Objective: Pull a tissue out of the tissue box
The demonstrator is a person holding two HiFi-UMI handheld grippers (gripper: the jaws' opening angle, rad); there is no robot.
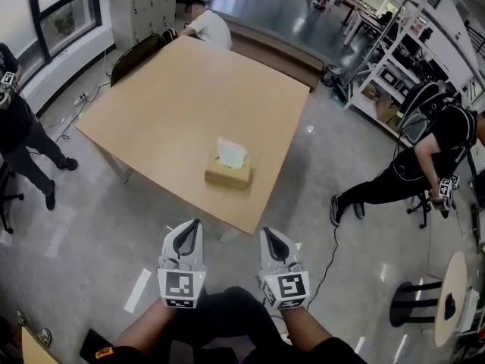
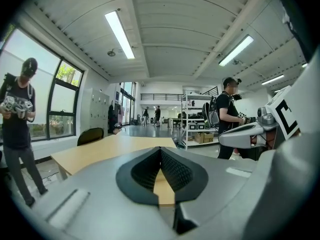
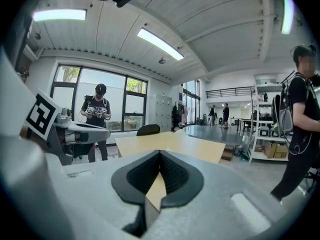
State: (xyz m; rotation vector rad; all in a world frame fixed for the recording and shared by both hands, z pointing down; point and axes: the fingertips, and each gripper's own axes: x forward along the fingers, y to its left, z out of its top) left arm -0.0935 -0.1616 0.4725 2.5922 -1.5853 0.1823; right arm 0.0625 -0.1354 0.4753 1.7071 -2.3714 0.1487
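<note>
Looking down in the head view, I see the tissue box (image 1: 227, 176) on the tan bench (image 1: 167, 105), close to its near edge. Its opening faces up and a white tissue (image 1: 232, 153) stands out of the top. The box's long axis seems to run across my view, roughly along that near edge, though the steep angle makes this hard to judge.

My left tool (image 1: 191, 232) and right tool (image 1: 270, 240) hang side by side over the grey floor (image 1: 98, 226), short of the bench. Both point toward the box and are well apart from it. Each tool's own view shows its jaws pressed together with nothing between them.

Only the head view shows the box; the two gripper views show bare bench top beyond the tips. They alone show the white ceiling with strip lights (image 2: 120, 34).

A dark chair (image 1: 136, 55) stands at the bench's far side. One person (image 1: 19, 127) stands to the left by the windows (image 1: 64, 14). Another (image 1: 420, 161) bends low at the right near white shelving (image 1: 383, 59).
</note>
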